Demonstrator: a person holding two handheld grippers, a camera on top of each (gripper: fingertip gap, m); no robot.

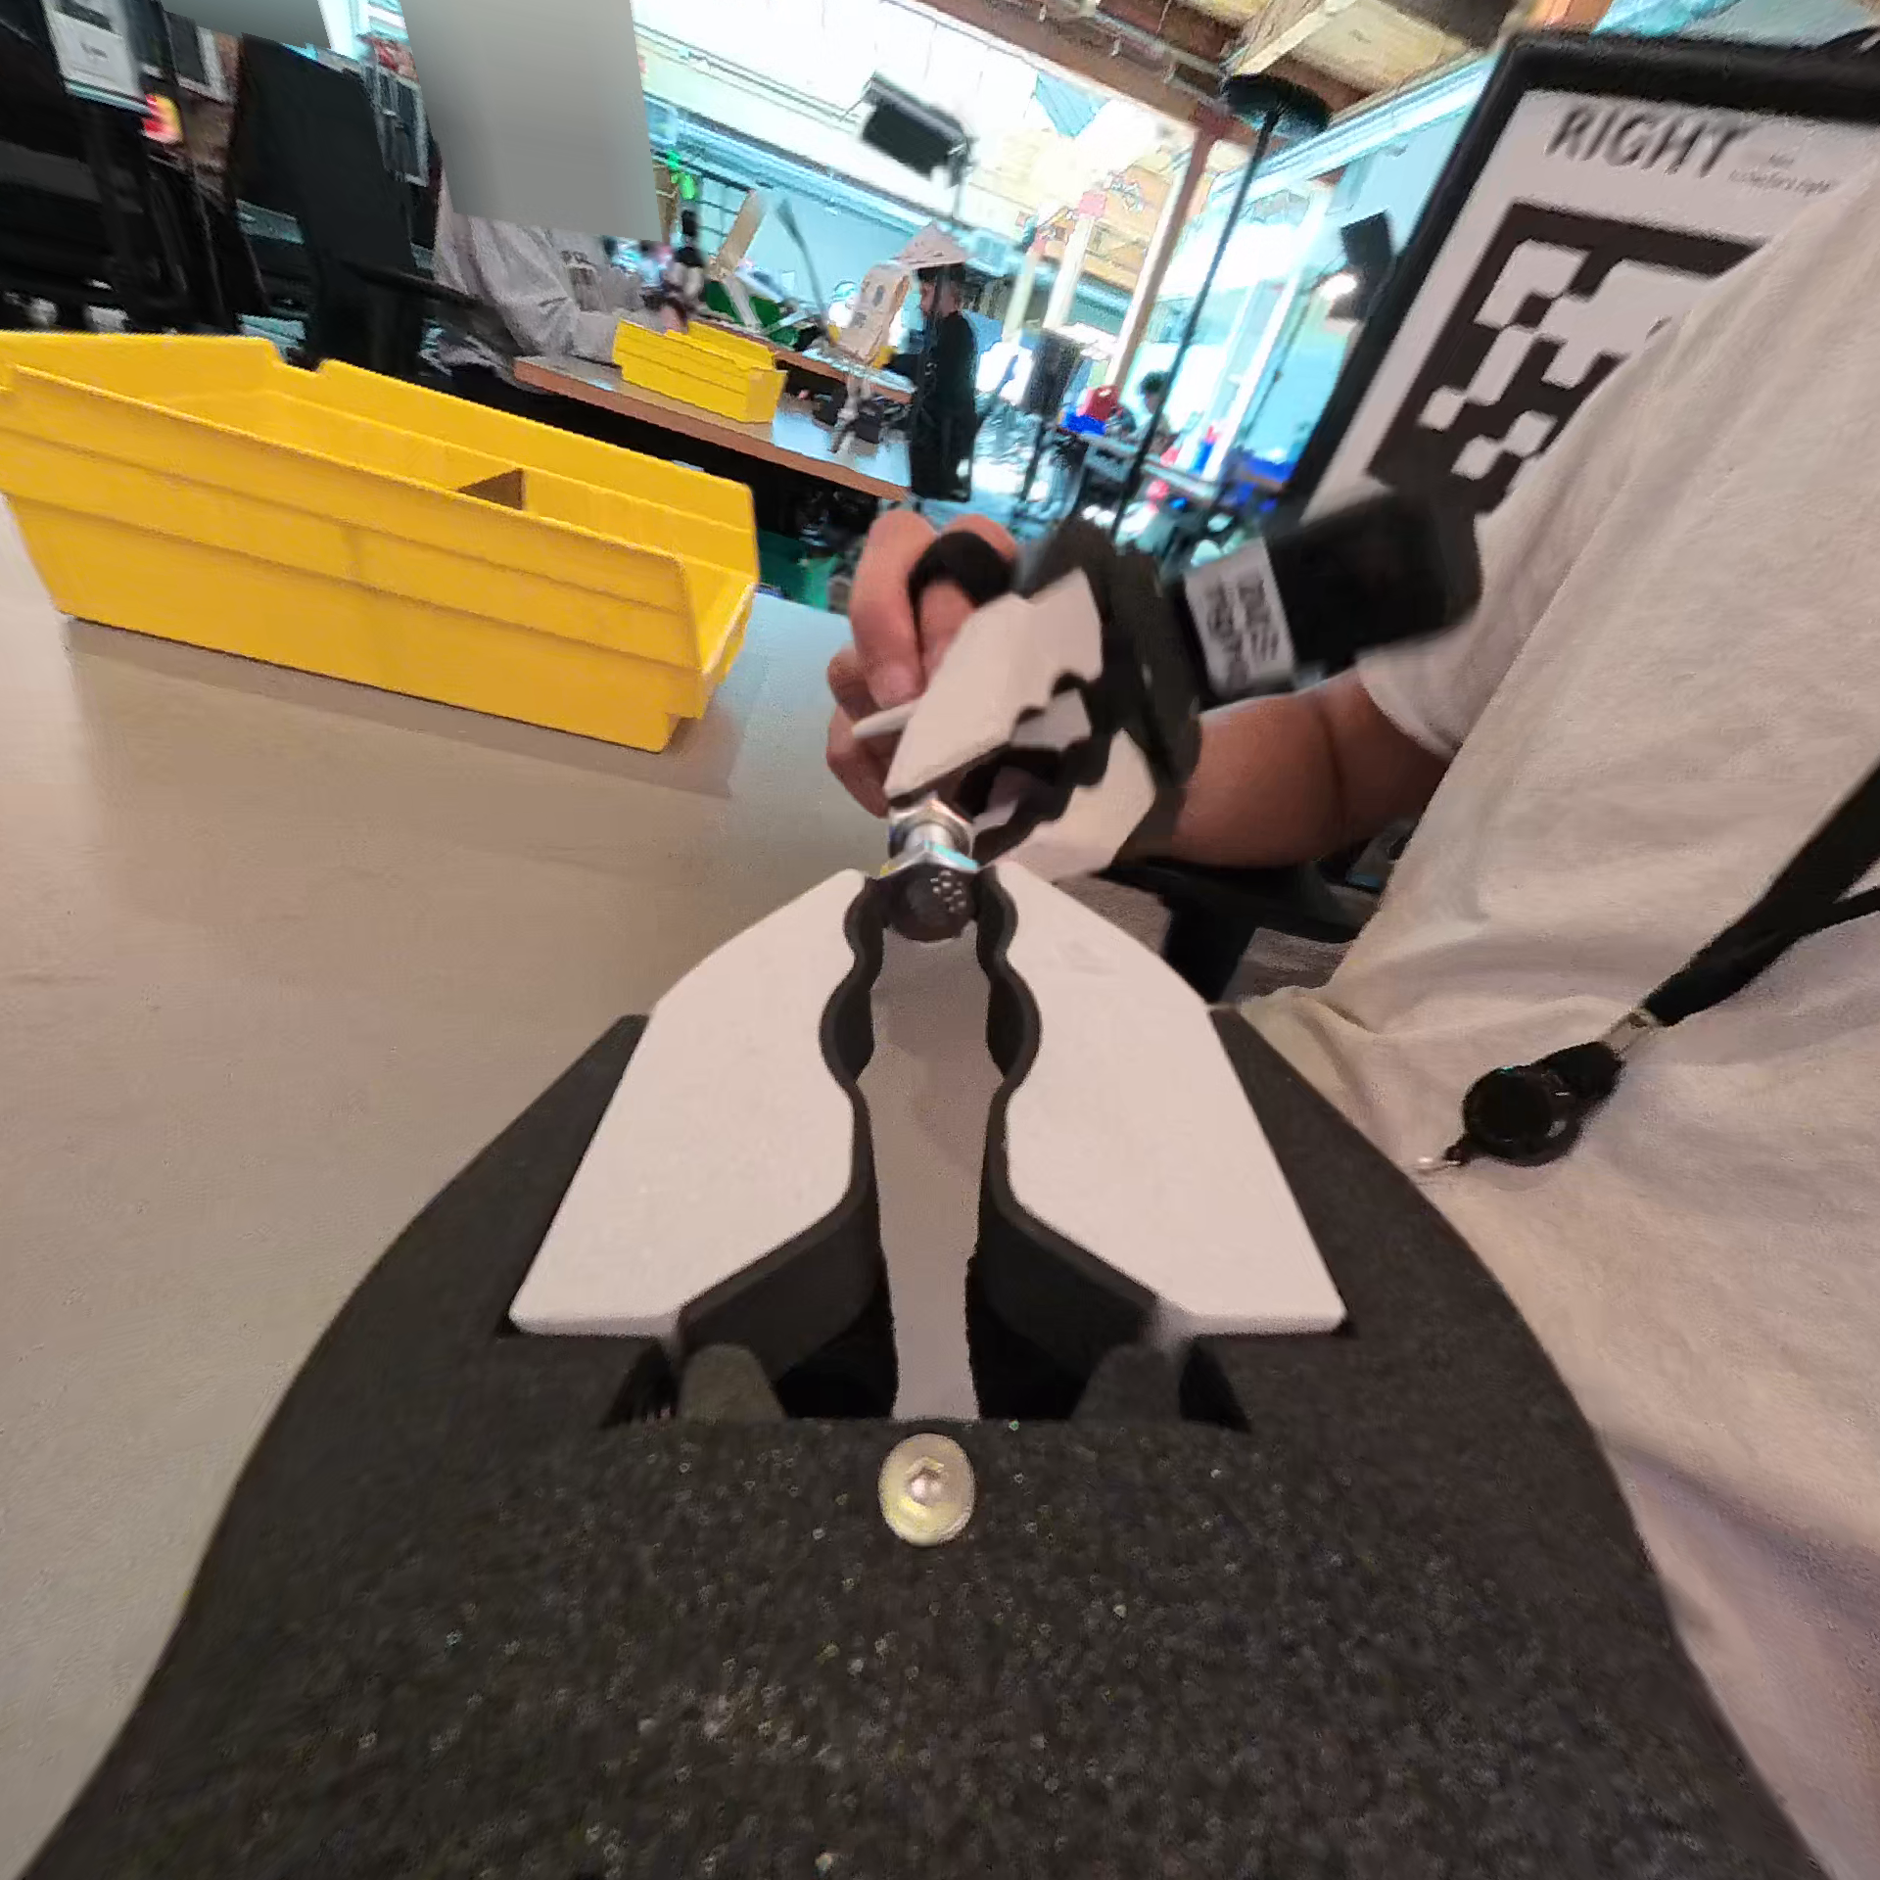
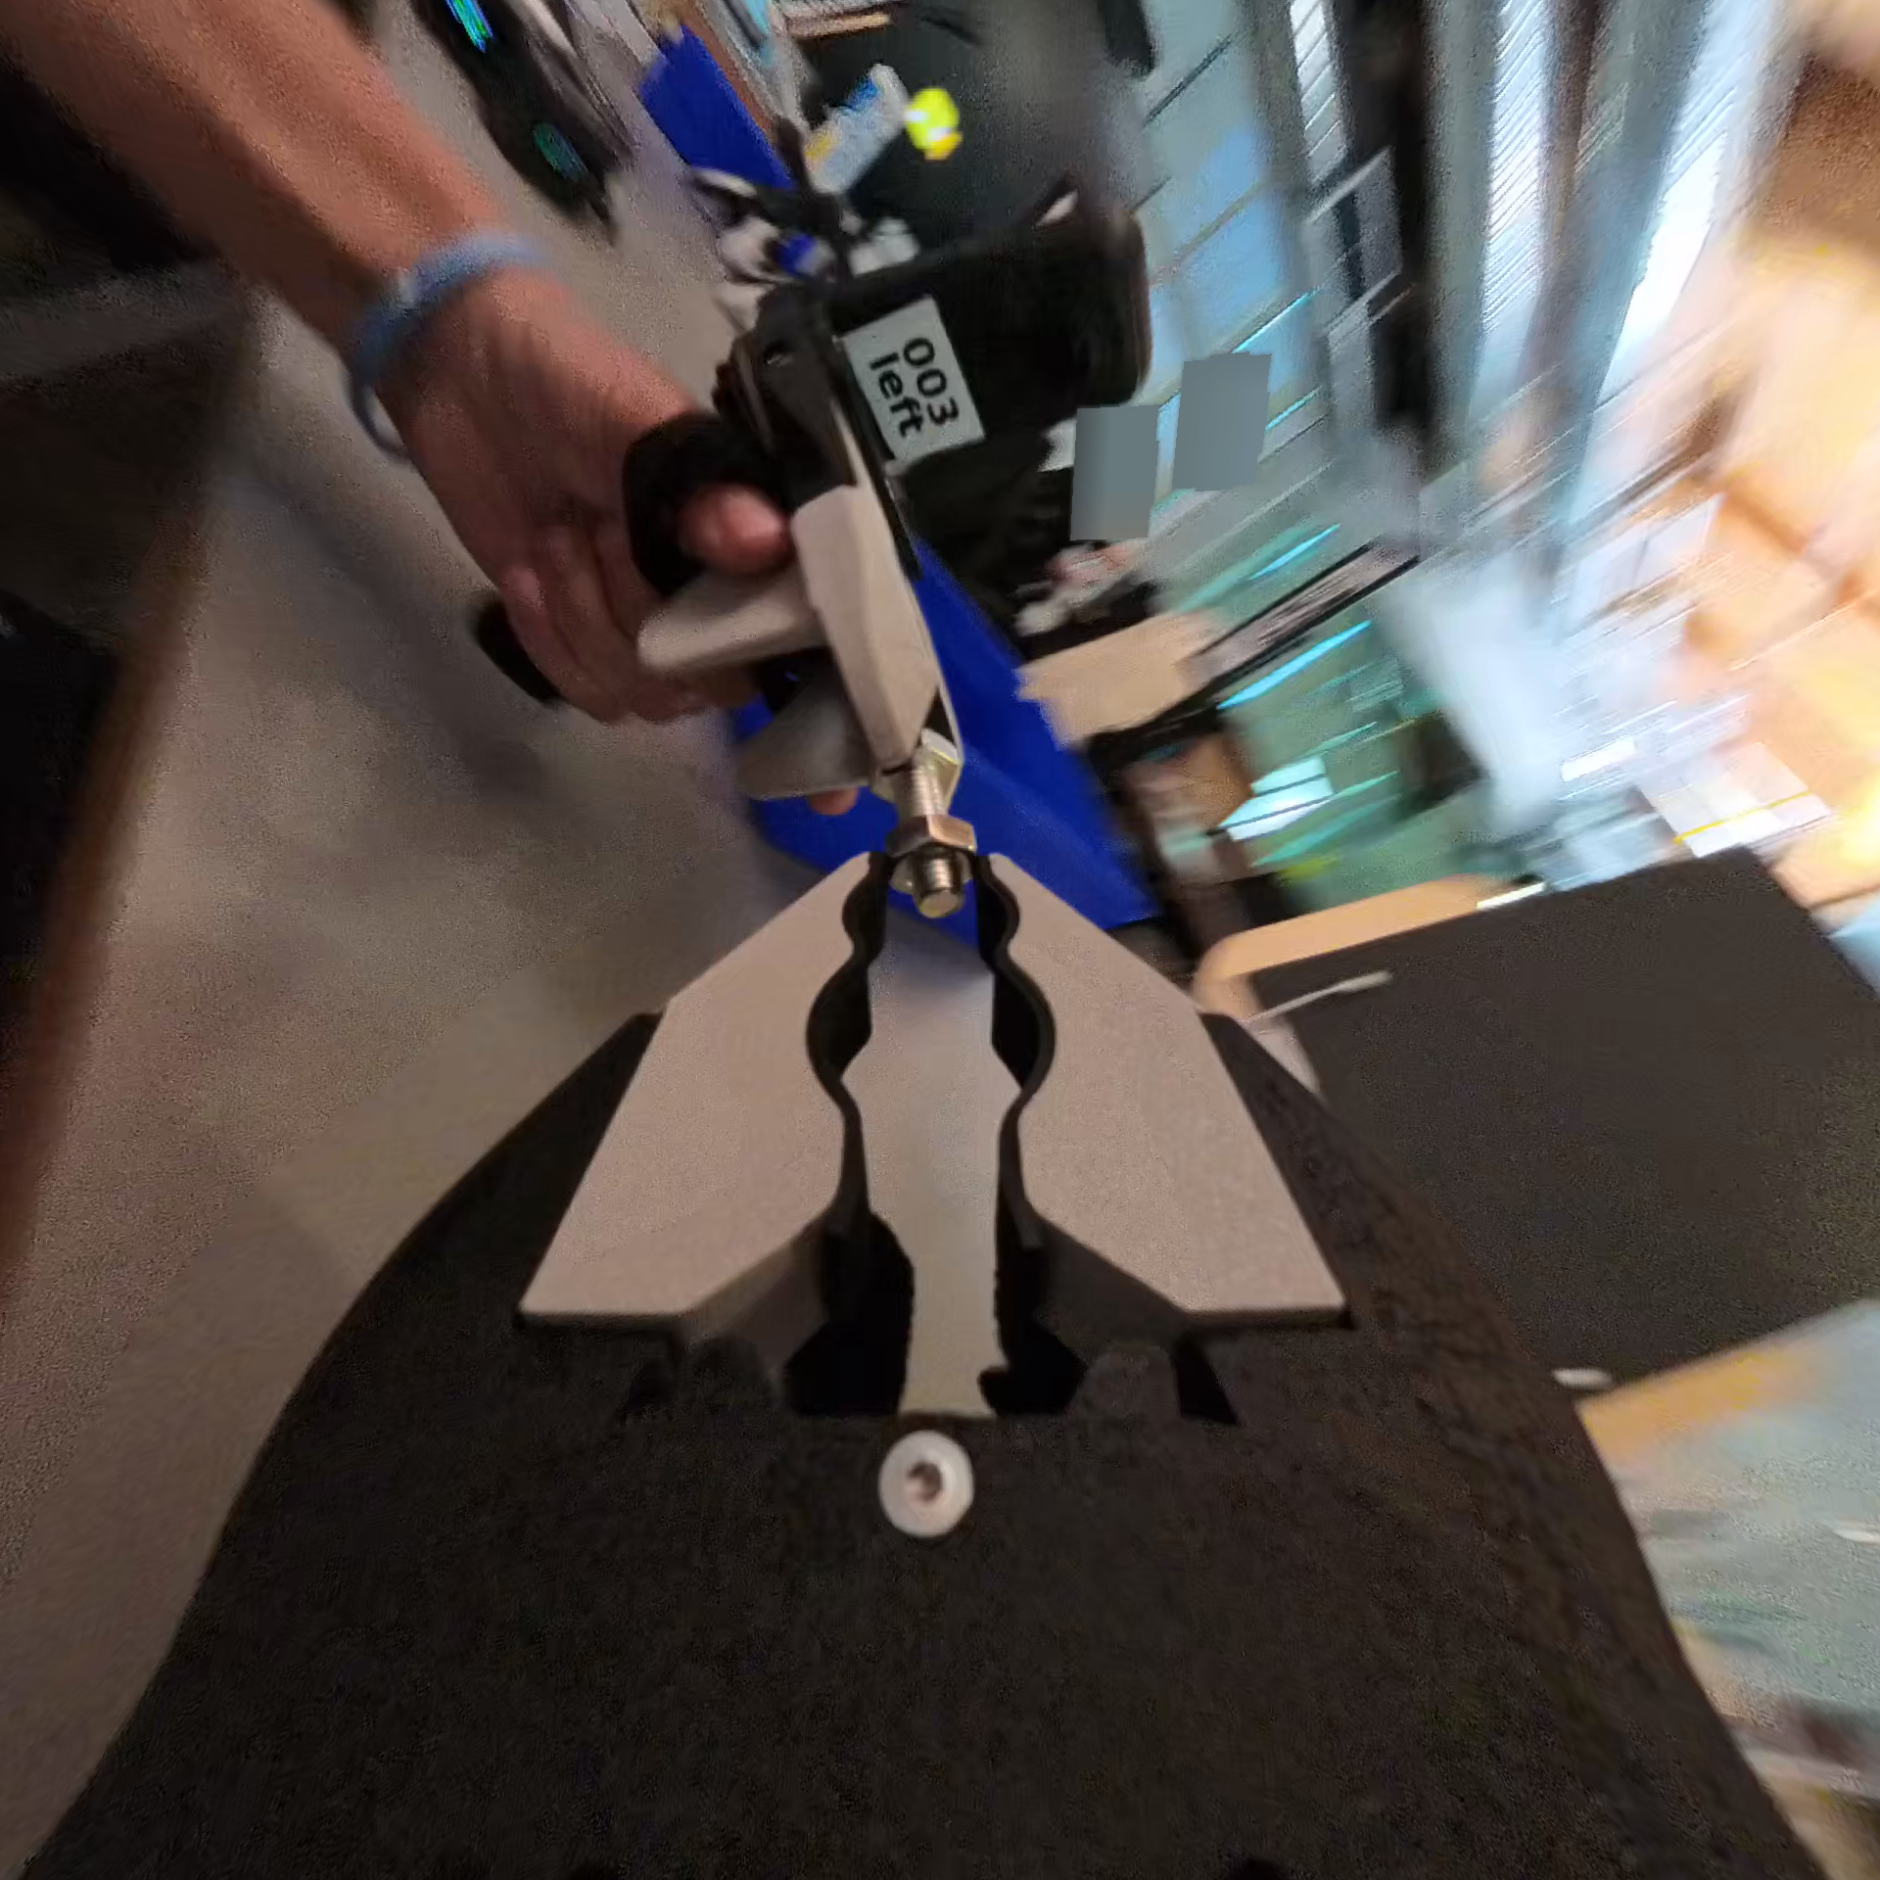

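Your left gripper (image 1: 928,895) pinches the round head of one bolt (image 1: 928,880) between its two white fingers (image 1: 753,1068), right at their tips. Your right gripper (image 2: 931,880) meets it from the opposite side: its fingers (image 2: 712,1109) close around the threaded end of the same bolt (image 2: 934,865), with one hex nut (image 2: 931,836) sitting on the thread just beyond the tips. Whether the right fingers press on the thread or the nut, you cannot tell for sure; they are drawn in close about it. The bolt hangs in the air between the two grippers, above the pale surface (image 1: 305,916).

In the left wrist view, your right hand (image 1: 895,651) wraps the black handle of the far gripper, and your white shirt (image 1: 1679,814) fills the right side, with one black lanyard reel (image 1: 1526,1114) clipped on it. In the right wrist view, your left hand (image 2: 549,509) grips the other handle, one blue band (image 2: 427,295) around the wrist.

Two yellow bins show: one large bin (image 1: 356,549) on the surface to the far left, well apart from the grippers, and a second bin (image 1: 702,371) on a table farther back. One blue bin (image 2: 997,732) lies behind the bolt in the right wrist view, whose background is blurred.
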